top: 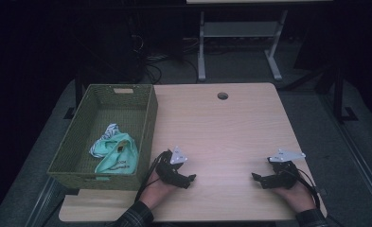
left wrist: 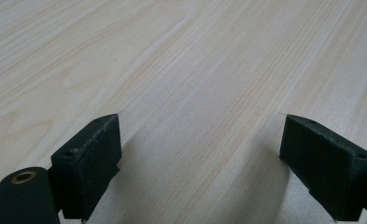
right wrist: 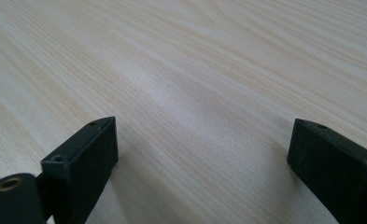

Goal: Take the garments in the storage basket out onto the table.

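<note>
My left gripper (top: 191, 178) rests low on the light wooden table (top: 221, 127) near its front edge, just right of the basket, held by a hand in a plaid sleeve. Its jaws stand wide apart in the left gripper view (left wrist: 200, 149), with bare wood between them. My right gripper (top: 255, 178) lies at the front right of the table, pointing left toward the other one. The right gripper view (right wrist: 202, 158) shows its jaws equally wide, nothing between them. Both are open.
A green woven basket (top: 148, 124) stands on the table's left side, holding a crumpled mint-green and white cloth (top: 116, 152). A round cable hole (top: 222, 96) sits near the far edge. Beyond the table are a white desk frame (top: 240, 45) and dark floor.
</note>
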### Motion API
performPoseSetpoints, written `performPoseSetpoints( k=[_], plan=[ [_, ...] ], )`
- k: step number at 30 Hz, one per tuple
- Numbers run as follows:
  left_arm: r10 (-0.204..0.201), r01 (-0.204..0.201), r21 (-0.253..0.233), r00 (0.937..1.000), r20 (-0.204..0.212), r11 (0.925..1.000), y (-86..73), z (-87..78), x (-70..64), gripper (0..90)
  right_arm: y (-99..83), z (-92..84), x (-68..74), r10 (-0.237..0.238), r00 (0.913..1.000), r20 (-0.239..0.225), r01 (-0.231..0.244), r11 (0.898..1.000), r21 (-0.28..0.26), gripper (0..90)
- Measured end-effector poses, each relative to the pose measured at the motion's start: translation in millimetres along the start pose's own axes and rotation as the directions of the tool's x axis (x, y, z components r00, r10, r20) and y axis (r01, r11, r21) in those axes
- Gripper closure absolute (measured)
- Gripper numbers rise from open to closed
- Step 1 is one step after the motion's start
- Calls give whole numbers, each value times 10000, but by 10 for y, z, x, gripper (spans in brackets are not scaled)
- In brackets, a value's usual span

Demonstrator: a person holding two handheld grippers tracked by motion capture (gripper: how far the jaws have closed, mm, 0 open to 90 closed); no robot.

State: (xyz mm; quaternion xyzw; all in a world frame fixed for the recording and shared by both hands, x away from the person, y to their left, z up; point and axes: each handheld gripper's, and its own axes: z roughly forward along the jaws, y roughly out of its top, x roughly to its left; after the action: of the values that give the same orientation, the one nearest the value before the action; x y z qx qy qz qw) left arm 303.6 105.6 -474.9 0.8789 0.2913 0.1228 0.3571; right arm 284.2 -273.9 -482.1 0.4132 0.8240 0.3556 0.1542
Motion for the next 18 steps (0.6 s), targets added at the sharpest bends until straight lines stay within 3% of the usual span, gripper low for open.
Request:
performPoseSetpoints(
  k=[18],
  plan=[
    [-74,73,-193,9999,-82,9998,70,-99,4,118,0,2,-1,26,10000,21,-26,10000,-7,77]
  ],
)
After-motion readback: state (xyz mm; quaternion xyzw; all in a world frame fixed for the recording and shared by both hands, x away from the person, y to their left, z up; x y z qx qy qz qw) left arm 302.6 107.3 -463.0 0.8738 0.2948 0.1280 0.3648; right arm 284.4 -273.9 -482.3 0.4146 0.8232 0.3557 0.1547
